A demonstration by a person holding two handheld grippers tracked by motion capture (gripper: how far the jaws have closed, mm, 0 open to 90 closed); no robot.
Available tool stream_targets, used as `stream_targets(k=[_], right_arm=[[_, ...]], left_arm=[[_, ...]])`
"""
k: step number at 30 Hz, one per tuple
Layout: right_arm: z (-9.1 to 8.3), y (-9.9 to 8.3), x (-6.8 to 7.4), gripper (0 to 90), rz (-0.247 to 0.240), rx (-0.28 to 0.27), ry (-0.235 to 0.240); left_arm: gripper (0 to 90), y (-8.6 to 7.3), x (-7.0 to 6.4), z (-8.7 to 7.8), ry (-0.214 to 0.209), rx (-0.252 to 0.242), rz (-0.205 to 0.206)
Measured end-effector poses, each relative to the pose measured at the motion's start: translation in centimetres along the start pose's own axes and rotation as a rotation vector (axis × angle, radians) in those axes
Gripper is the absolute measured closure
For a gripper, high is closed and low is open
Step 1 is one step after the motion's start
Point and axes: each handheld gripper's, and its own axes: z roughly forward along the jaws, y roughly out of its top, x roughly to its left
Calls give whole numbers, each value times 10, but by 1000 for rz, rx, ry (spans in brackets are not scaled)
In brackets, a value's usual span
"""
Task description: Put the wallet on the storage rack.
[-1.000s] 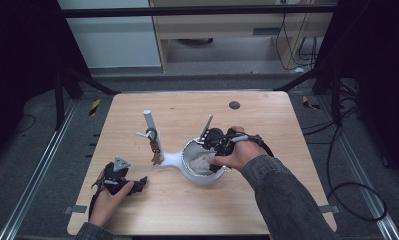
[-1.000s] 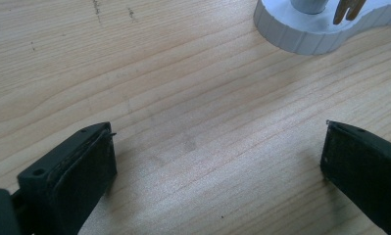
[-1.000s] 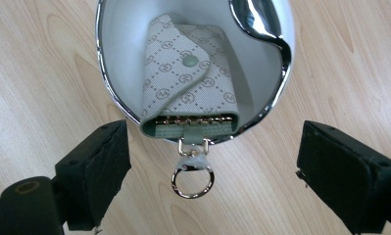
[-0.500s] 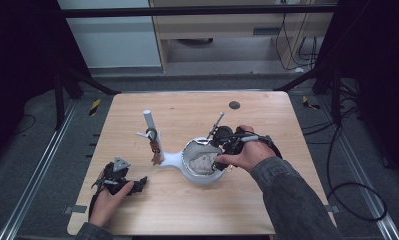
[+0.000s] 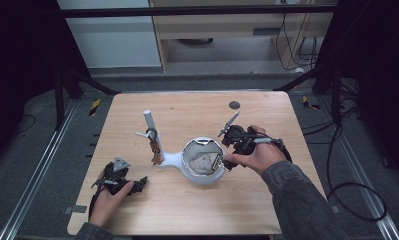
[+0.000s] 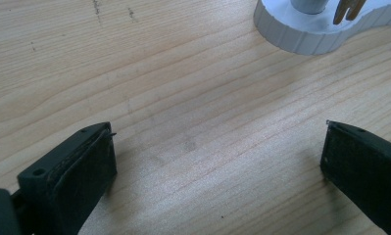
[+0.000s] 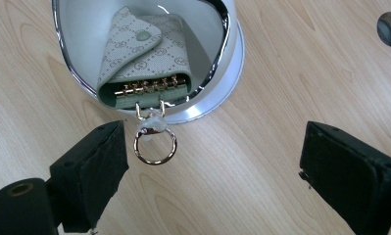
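Key case (image 7: 143, 54), monogram fabric, lies in the white chrome-rimmed bowl (image 7: 221, 93) on the bench (image 5: 197, 210), its key ring (image 7: 155, 145) hanging over the rim. Right claw (image 7: 212, 166): released, just beside the ring. Left claw (image 6: 217, 161): released, on bare bench, well apart.

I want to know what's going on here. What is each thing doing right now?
Key case: flap shut, lying in the bowl, its ring hanging over the rim.
Bowl: upright on the table.
Right gripper: open, empty.
Left gripper: open, empty, above bare table.
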Motion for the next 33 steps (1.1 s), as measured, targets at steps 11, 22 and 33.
stream_targets(k=[11, 22, 33], right_arm=[[0, -16, -9, 90, 45, -46, -19], [-3, -33, -23, 85, 131, -125, -74], [-1, -51, -33, 80, 193, -174, -101]], left_arm=[[0, 0, 0, 0, 0, 0, -3], [0, 0, 0, 0, -1, 1, 0], [0, 0, 0, 0, -1, 0, 0]])
